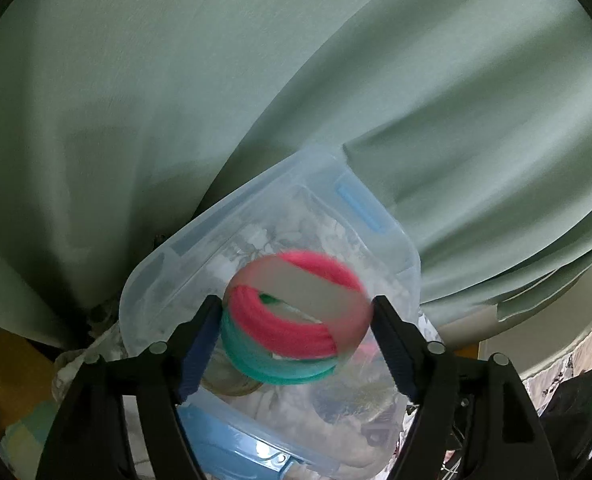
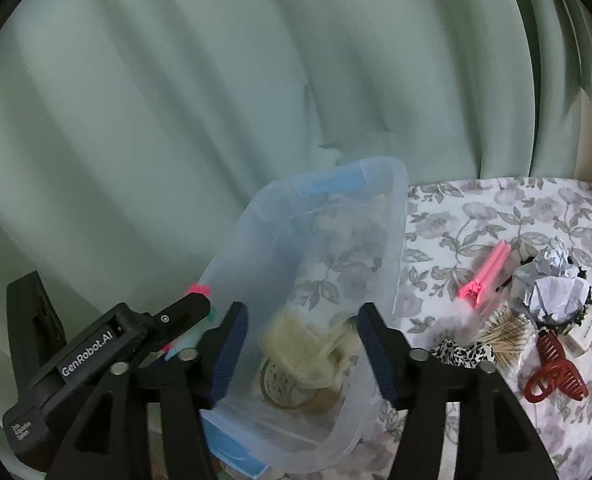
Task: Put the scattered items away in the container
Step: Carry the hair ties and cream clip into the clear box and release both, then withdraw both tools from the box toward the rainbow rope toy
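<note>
So, left wrist view, left gripper (image 1: pixel 296 320) clamped on a pink and teal yarn bundle (image 1: pixel 292 320) right over the clear plastic container (image 1: pixel 400 256), right wrist view, right gripper (image 2: pixel 302 336) spread wide, holding nothing, above the same container, pink clip (image 2: pixel 484 276) and red claw clip (image 2: pixel 556 372) on the floral cloth (image 2: pixel 456 216).

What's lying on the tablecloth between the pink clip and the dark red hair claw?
In the right wrist view, a bundle of cotton swabs lies between the pink clip and the red claw.
</note>
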`<control>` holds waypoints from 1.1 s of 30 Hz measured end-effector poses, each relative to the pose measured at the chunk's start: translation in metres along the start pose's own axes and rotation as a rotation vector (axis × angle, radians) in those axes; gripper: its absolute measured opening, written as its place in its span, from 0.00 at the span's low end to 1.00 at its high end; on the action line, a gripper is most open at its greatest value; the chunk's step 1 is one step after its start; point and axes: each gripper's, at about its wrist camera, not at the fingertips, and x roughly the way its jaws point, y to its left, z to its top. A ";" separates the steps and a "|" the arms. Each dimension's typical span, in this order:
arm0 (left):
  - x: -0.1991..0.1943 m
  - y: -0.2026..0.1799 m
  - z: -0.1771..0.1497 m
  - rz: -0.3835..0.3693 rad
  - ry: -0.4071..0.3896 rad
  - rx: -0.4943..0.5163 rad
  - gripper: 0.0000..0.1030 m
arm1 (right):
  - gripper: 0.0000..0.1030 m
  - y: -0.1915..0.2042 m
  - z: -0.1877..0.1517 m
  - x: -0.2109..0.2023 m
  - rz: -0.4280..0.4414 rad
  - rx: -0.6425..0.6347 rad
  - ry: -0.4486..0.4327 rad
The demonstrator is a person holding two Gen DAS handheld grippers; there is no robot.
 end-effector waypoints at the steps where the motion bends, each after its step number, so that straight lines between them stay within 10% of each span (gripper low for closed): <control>1: -0.001 -0.001 0.000 -0.009 -0.004 0.003 0.79 | 0.64 0.000 0.000 0.001 0.000 -0.001 0.000; 33: -0.065 -0.093 -0.033 -0.005 -0.158 0.292 1.00 | 1.00 -0.032 0.002 -0.090 -0.015 0.072 -0.170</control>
